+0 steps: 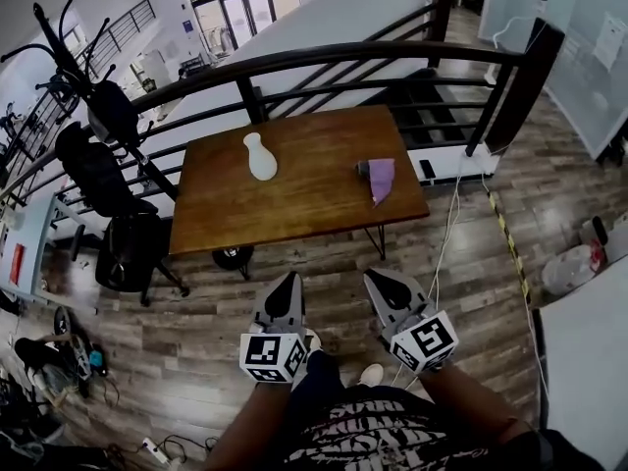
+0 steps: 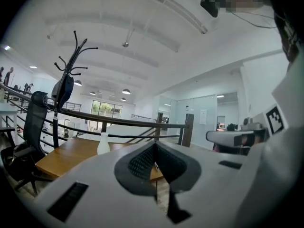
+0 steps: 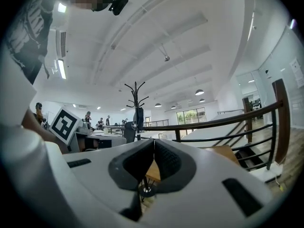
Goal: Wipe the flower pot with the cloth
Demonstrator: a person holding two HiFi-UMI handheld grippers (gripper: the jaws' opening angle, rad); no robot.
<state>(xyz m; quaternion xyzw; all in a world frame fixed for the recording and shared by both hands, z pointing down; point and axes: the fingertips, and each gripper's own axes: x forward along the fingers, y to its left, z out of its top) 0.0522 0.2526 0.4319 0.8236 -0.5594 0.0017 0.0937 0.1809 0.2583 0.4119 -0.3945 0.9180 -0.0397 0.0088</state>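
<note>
The white flower pot (image 1: 260,156) stood upright on the left half of the wooden table (image 1: 304,204), nearer to its far edge. The purple cloth (image 1: 381,179) lay crumpled near the right edge, well apart from the pot. The left gripper (image 1: 288,281) and the right gripper (image 1: 377,281) were side by side over the floor (image 1: 196,332), short of the table's near edge. Both had their jaws pressed together with nothing between them

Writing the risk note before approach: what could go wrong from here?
The flower pot stands tall and narrow, unbraced; a wipe could tip it. The cloth lies near the table's right edge and might slide off when grabbed. A cable crosses the floor beside the table: a possible trip on approach.
</note>
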